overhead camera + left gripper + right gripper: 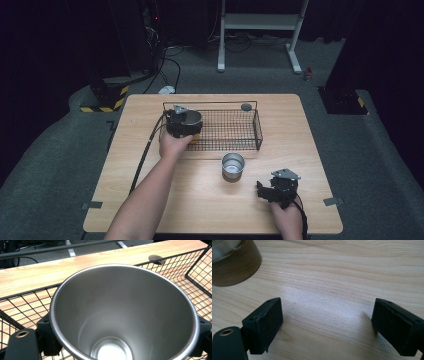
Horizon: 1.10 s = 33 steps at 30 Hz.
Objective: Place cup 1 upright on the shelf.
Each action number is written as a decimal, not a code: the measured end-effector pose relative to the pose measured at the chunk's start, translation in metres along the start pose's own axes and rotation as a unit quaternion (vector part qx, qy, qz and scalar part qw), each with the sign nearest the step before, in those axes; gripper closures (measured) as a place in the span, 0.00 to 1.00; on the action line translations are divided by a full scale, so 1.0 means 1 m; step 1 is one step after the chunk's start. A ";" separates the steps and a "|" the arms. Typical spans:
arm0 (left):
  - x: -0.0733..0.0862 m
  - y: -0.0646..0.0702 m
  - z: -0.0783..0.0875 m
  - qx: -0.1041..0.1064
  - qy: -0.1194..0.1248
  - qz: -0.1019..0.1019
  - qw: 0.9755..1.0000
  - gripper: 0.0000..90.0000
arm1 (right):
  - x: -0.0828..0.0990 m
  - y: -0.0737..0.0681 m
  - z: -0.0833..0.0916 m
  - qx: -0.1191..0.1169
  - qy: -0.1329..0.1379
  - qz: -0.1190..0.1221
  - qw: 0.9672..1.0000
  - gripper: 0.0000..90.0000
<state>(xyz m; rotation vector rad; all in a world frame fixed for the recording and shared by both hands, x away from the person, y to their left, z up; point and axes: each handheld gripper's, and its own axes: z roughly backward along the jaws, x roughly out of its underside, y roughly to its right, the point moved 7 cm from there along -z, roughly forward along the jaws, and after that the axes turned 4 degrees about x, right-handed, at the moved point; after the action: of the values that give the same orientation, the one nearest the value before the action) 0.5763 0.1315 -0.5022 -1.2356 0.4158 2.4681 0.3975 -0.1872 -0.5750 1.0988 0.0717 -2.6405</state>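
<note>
Now I see left gripper [186,125] clamped on smooth conical steel cup [125,315], held over black wire basket [235,131], left end. Right gripper [267,191] jaws wide apart, nothing between, above pale wood-grain table [150,175]. Second steel cup [233,165] on table. Dark room, grey carpet.

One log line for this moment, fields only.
left tongs: shut on steel cup, over wire basket | right tongs: open, empty, by table | second cup: on table
</note>
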 end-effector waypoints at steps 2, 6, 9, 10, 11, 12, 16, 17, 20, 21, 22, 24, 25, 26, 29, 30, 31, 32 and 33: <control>0.001 -0.001 0.000 0.000 -0.003 -0.001 1.000 0.15 | 0.000 0.000 0.000 0.000 0.000 -0.001 1.000 0.11; 0.002 -0.001 -0.001 -0.002 -0.001 -0.001 1.000 0.15 | 0.000 0.000 0.000 0.000 0.000 -0.001 1.000 0.11; 0.002 0.000 0.000 0.001 -0.002 0.001 1.000 0.15 | 0.000 0.000 0.000 0.000 0.000 -0.001 1.000 0.11; 0.002 0.000 0.000 0.001 -0.002 0.000 1.000 0.15 | 0.000 0.000 0.000 0.000 0.000 -0.001 1.000 0.11; 0.002 0.000 0.000 0.001 -0.002 0.000 1.000 0.15 | 0.000 0.000 0.000 0.000 0.000 -0.001 1.000 0.11; 0.003 0.000 0.000 0.001 -0.002 0.000 1.000 0.15 | 0.000 0.000 0.000 0.000 0.000 -0.001 1.000 0.11; 0.005 -0.001 0.001 0.000 -0.003 -0.004 1.000 0.15 | 0.000 0.000 0.000 0.000 0.000 -0.001 1.000 0.11; 0.006 -0.001 0.001 0.000 -0.003 -0.004 1.000 0.15 | 0.000 0.000 0.000 0.000 0.000 -0.001 1.000 0.11; 0.007 -0.002 0.002 -0.002 -0.002 -0.005 1.000 0.15 | 0.000 0.000 0.000 0.000 0.000 -0.001 1.000 0.11; 0.008 -0.002 0.002 -0.003 -0.003 -0.007 1.000 0.15 | 0.000 0.000 0.000 0.001 0.000 -0.001 1.000 0.11; 0.008 -0.002 0.002 -0.002 -0.003 -0.006 1.000 0.15 | 0.000 0.000 0.000 0.000 -0.001 -0.001 1.000 0.11; 0.008 -0.002 0.002 -0.002 -0.003 -0.008 1.000 0.15 | 0.000 0.000 0.000 0.000 0.000 -0.001 1.000 0.11; 0.008 -0.001 0.002 -0.002 -0.004 -0.007 1.000 0.15 | 0.000 0.000 0.000 0.001 0.000 -0.001 1.000 0.11; 0.008 -0.001 0.002 -0.002 -0.003 -0.008 1.000 0.15 | 0.000 0.000 0.000 0.000 0.000 -0.001 1.000 0.11; 0.008 -0.001 0.002 -0.003 -0.004 -0.009 1.000 0.15 | 0.000 0.000 0.000 0.001 0.000 -0.001 1.000 0.11; 0.008 -0.001 0.002 -0.003 -0.004 -0.010 1.000 0.15 | 0.000 0.000 0.000 0.000 0.000 -0.001 1.000 0.11; 0.008 -0.001 0.002 -0.004 -0.003 -0.010 1.000 0.15 | 0.000 0.000 0.000 0.001 0.000 -0.001 1.000 0.11; 0.008 -0.001 0.002 -0.004 -0.003 -0.010 1.000 0.15 | 0.000 0.000 0.000 0.001 0.000 -0.001 1.000 0.11; 0.008 -0.001 0.002 -0.004 -0.003 -0.010 1.000 0.15 | 0.000 0.000 0.000 0.001 0.000 -0.001 1.000 0.11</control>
<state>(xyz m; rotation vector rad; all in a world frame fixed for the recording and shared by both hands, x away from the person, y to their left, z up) 0.5709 0.1346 -0.5078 -1.2288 0.3889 2.4589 0.3973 -0.1869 -0.5751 1.1006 0.0715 -2.6427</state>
